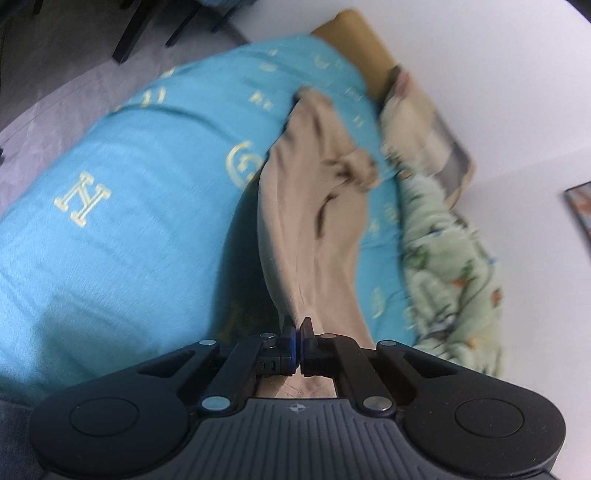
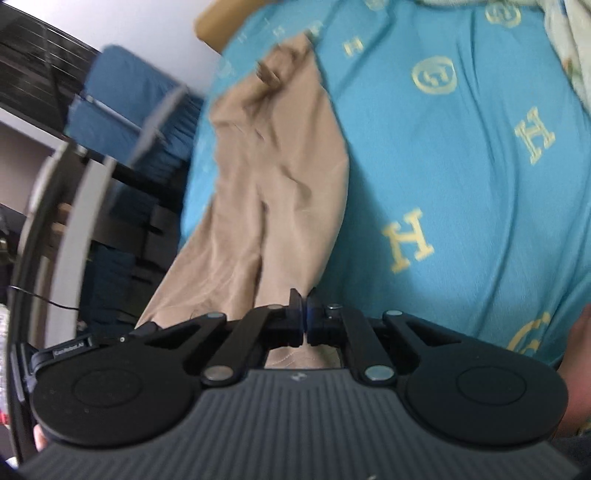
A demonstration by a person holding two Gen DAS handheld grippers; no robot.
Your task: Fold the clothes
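A beige garment (image 1: pixel 306 206) hangs stretched and bunched over the bed with the turquoise sheet (image 1: pixel 129 221). My left gripper (image 1: pixel 298 325) is shut on one edge of it, the cloth pinched between the pads. In the right wrist view the same beige garment (image 2: pixel 273 177) trails away from my right gripper (image 2: pixel 305 301), which is shut on another edge of it, above the turquoise sheet (image 2: pixel 461 184). The far end of the garment is crumpled. Both views are motion-blurred.
A pale green patterned blanket (image 1: pixel 454 258) and a pillow (image 1: pixel 424 122) lie along the bed by the white wall (image 1: pixel 517 92). A wooden headboard (image 1: pixel 354 33) is beyond. Blue chairs (image 2: pixel 122 99) and dark furniture stand beside the bed.
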